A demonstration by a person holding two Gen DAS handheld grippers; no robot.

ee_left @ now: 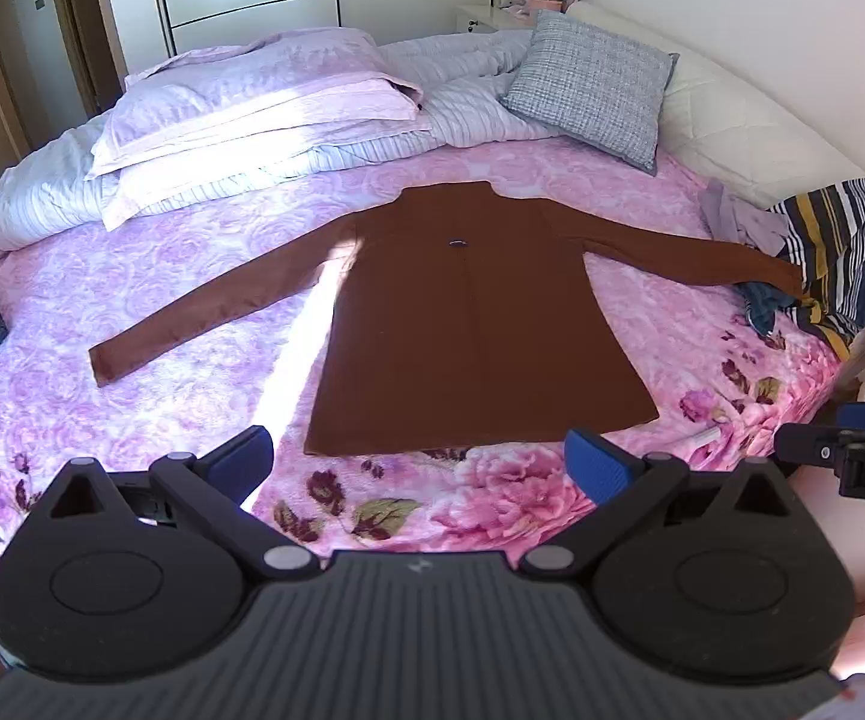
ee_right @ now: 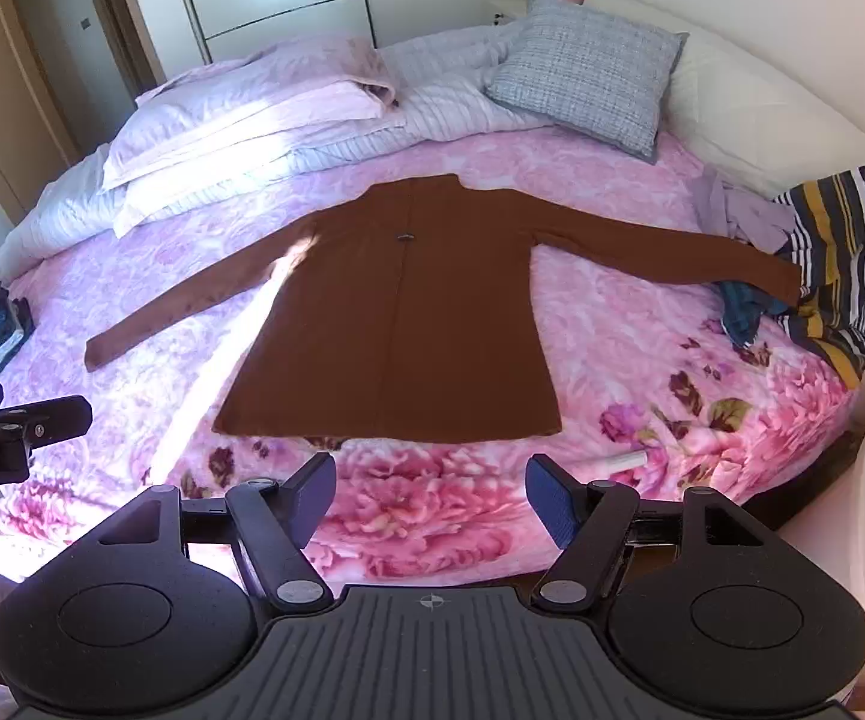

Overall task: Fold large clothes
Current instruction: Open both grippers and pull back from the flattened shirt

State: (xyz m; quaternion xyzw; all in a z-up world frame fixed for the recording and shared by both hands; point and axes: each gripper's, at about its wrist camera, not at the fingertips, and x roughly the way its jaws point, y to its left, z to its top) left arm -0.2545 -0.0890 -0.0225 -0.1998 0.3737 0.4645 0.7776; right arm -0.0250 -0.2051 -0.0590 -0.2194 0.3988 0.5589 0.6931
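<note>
Both tongs (ee_left: 420,459) (ee_right: 431,495) spread, empty, brown top (ee_left: 480,324) flat, right cuff overlapping striped cloth (ee_left: 840,252)

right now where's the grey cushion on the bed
In both wrist views the grey cushion sits at the bed's far right, leaning on the white headboard, beyond the brown top.

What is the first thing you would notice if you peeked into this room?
The big brown garment lies flat in the middle of the bed, both long sleeves spread out on the pink flowery blanket. Behind it sit pale pillows and a grey cushion, and a striped cloth is bunched at the right edge.
</note>
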